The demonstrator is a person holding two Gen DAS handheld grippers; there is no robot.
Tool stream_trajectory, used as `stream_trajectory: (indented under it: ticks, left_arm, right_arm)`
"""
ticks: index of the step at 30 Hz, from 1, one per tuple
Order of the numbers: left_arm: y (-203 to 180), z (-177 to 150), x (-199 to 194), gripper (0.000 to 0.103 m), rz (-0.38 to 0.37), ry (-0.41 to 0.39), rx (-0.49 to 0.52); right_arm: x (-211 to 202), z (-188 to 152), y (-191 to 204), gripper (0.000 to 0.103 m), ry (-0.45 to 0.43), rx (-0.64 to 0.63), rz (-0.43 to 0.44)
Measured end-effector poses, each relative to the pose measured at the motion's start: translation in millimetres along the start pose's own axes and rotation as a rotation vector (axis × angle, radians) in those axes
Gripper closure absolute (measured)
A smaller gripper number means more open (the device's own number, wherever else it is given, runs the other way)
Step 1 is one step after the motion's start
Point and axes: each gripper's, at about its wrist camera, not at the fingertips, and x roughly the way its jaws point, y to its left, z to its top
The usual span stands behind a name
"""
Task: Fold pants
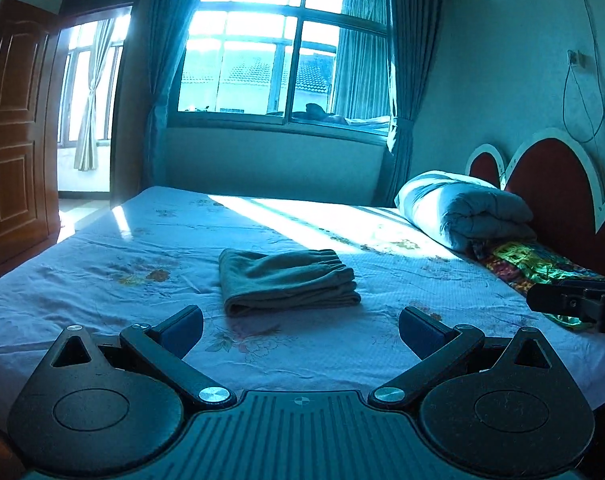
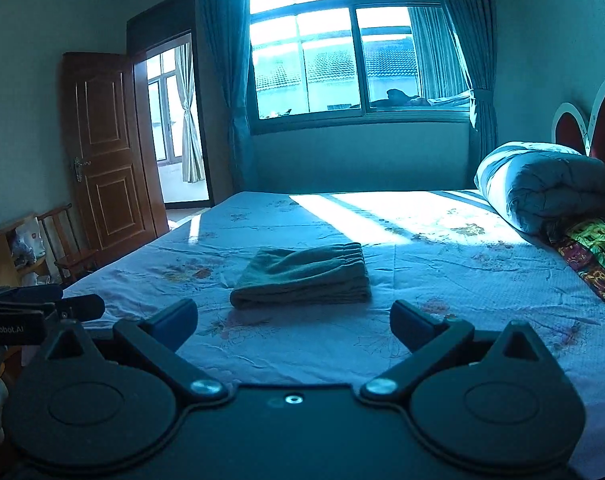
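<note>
On the bed [image 1: 102, 264] the folded pants [image 1: 286, 280] lie mid-sheet, soft, light and likely limp, best pinched at the stacked near edge, while left gripper [image 1: 300, 330] and right gripper [image 2: 294, 326] gape empty.

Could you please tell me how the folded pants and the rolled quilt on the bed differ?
The pants lie as a flat, low stack mid-bed; the quilt is a bulky, tall roll by the headboard. The pants look grey-green; the quilt is grey with a pale side. The pants lie in shade; sunlight hits the quilt. Both rest untouched on the sheet.
</note>
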Motion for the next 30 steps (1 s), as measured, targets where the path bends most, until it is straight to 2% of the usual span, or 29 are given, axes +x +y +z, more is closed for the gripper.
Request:
stream_trajectory:
  ticks: [10, 30]
  left_arm:
    - [15, -4, 10, 0.0, 0.01, 0.022, -0.045]
    - [9, -3, 7, 0.0, -0.015, 0.01, -0.039]
  right_arm:
    - [13, -8, 8, 0.006, 0.031, -0.02, 0.003]
    - [7, -6, 10, 0.006, 0.013, -0.023, 0.005]
